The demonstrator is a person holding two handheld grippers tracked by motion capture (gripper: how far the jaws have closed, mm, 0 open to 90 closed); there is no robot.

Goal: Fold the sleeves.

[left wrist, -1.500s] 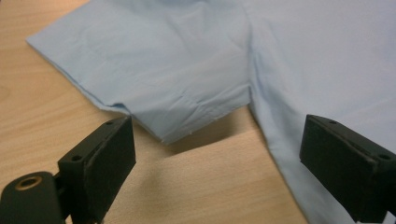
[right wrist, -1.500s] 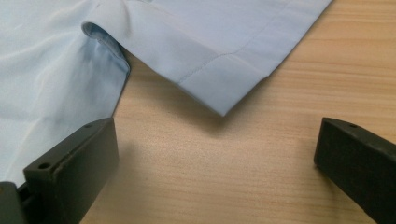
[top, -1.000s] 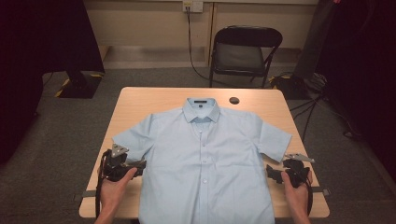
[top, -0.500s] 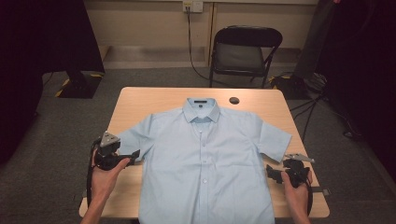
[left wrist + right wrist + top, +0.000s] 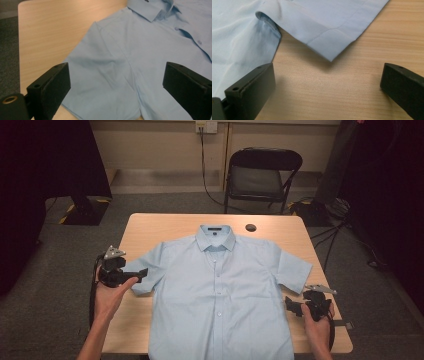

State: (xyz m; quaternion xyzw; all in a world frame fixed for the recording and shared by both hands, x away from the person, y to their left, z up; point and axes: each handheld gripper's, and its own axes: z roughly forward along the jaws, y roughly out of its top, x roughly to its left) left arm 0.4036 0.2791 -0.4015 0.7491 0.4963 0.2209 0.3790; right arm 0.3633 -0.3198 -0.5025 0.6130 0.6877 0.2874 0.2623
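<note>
- The right tongs [image 5: 328, 87] are open wide, with one black jaw low on each side.
- Nothing is between the jaws but the bare wood table [image 5: 332, 92].
- A light blue shirt [image 5: 234, 37] lies ahead of the tongs.
- The shirt's short sleeve [image 5: 324, 27] lies flat on the table, just ahead of the gap. Its stitched hem ends in a corner that points back at the tongs.
- The shirt's body is just beside the left jaw. Whether they touch, I cannot tell.
- The right jaw is over bare wood, apart from the cloth.
</note>
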